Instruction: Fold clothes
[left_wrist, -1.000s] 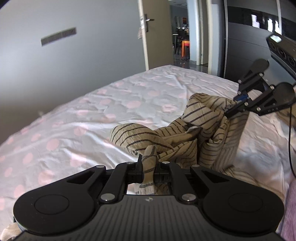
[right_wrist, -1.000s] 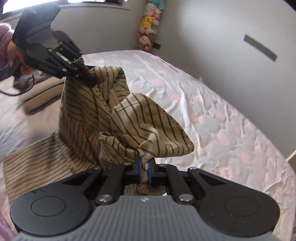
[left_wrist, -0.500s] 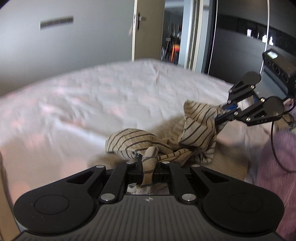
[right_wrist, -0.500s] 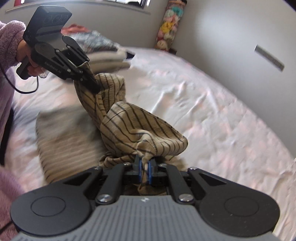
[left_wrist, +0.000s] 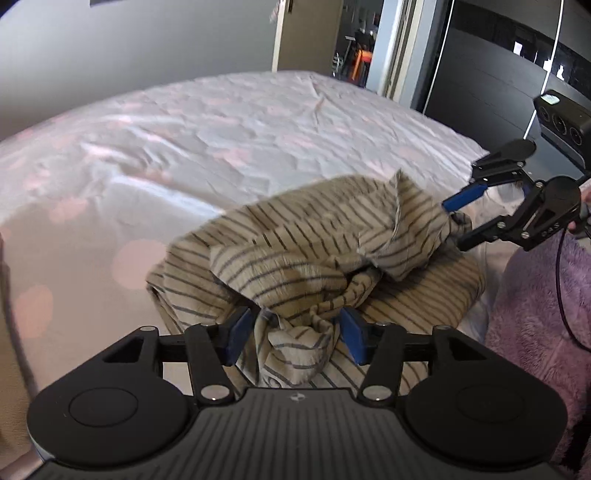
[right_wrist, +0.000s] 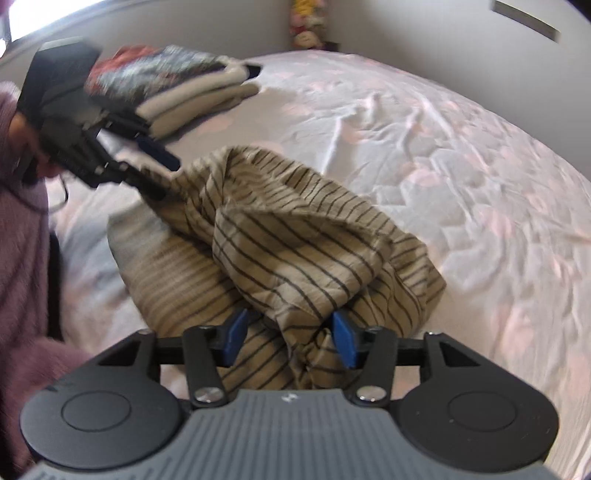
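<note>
A beige garment with dark stripes (left_wrist: 317, 251) lies bunched on the bed, its upper layer folded over a flat lower layer; it also shows in the right wrist view (right_wrist: 295, 251). My left gripper (left_wrist: 295, 334) is open, its blue pads on either side of a loose fold of the cloth. My right gripper (right_wrist: 290, 341) is open too, with a fold hanging between its pads. The right gripper also shows in the left wrist view (left_wrist: 456, 219) at the garment's far corner. The left gripper shows in the right wrist view (right_wrist: 162, 173) at the garment's other end.
The bed (left_wrist: 229, 125) has a white sheet with pink dots. A stack of folded clothes (right_wrist: 177, 88) sits at the far corner of the bed. A purple fuzzy sleeve (right_wrist: 22, 258) is at the left. An open doorway (left_wrist: 354, 59) and a dark wardrobe lie beyond the bed.
Both grippers were shut on the striped garment and held it raised. They have lowered it onto the bed and opened, and the cloth has slumped into a folded heap.
</note>
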